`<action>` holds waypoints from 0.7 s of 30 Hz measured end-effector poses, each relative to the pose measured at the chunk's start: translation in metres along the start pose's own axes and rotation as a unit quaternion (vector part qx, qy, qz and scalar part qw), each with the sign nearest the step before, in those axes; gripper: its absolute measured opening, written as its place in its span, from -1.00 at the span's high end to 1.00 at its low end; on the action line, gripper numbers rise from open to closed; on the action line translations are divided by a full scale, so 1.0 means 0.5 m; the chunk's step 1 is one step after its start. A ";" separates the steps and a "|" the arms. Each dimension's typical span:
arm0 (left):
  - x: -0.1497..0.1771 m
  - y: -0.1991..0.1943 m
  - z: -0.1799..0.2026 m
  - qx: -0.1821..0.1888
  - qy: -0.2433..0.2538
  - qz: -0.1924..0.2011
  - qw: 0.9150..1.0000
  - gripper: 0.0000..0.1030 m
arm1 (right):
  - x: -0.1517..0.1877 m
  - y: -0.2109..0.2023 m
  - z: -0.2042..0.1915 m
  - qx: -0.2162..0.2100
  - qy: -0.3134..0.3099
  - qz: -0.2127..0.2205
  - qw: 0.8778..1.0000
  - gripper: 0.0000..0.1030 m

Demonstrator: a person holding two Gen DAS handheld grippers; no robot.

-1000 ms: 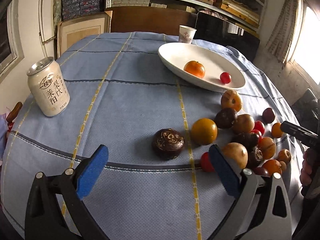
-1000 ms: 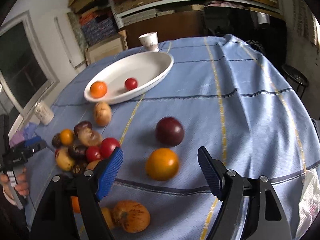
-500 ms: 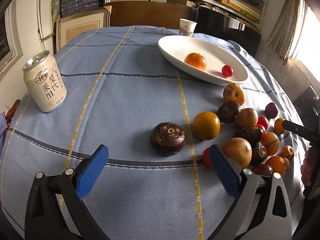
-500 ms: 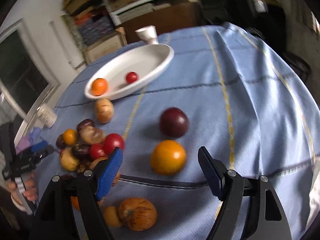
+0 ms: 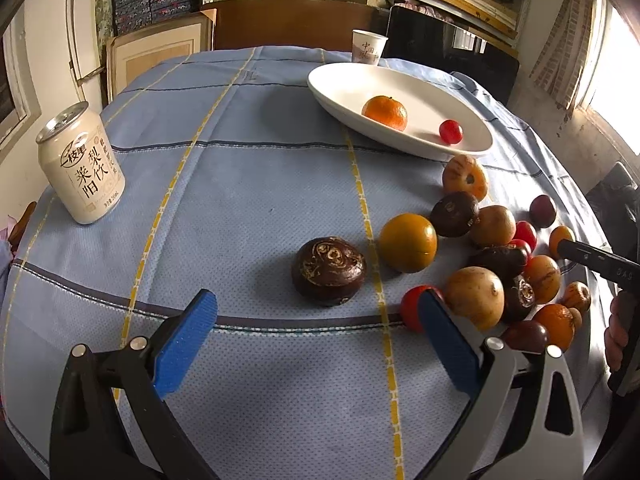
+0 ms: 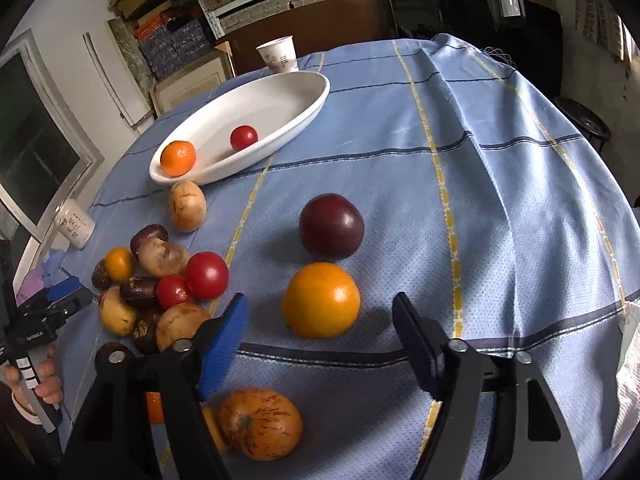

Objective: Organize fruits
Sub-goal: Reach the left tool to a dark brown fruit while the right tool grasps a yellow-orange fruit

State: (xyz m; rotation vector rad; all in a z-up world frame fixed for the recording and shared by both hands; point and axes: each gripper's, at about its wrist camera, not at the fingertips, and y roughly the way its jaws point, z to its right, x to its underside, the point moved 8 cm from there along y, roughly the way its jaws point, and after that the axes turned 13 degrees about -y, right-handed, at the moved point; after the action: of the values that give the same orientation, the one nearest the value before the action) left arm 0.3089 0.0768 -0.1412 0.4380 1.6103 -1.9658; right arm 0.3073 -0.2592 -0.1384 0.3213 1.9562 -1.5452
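Observation:
In the right wrist view my right gripper (image 6: 320,314) hangs over a yellow-orange fruit (image 6: 322,300). Its jaws are closing with the fruit between the tips, and the pads stand clear of it. A dark plum (image 6: 331,226) lies just beyond. In the left wrist view my left gripper (image 5: 316,316) is open, just short of a dark brown fruit (image 5: 329,270), with nothing between its fingers. A white oval dish (image 5: 332,88) at the back holds a mandarin (image 5: 385,112) and a small red tomato (image 5: 451,131). A pile of mixed fruits (image 5: 500,264) lies on the right.
A pale drink can (image 5: 82,164) stands at the left on the blue cloth (image 5: 240,184). A paper cup (image 5: 368,47) stands behind the dish. A striped orange fruit (image 6: 260,424) lies under my right gripper. Shelves and boxes line the far wall.
The right gripper's jaws have narrowed around the yellow-orange fruit, which now looks closer to the tips. The left gripper has stayed open and barely shifted.

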 end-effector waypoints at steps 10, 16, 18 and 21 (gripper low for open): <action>-0.002 0.013 -0.001 0.012 -0.012 -0.010 1.000 -0.91 | -0.001 0.003 0.003 0.007 -0.010 0.001 1.000 0.24; -0.006 0.034 0.001 0.022 -0.016 -0.028 0.999 -0.40 | 0.000 0.004 0.007 0.000 0.001 0.001 1.000 0.24; -0.012 0.038 0.000 0.021 -0.018 -0.027 0.999 -0.35 | 0.000 0.004 0.007 0.000 0.000 0.001 1.000 0.24; -0.016 0.043 0.002 0.016 -0.015 -0.026 0.999 -0.25 | 0.001 0.006 0.005 0.000 -0.001 0.000 1.000 0.24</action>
State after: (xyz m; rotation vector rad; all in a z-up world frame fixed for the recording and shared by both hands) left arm 0.3281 0.0750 -0.1534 0.3799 1.5888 -2.0302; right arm 0.3094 -0.2608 -0.1416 0.3192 1.9549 -1.5439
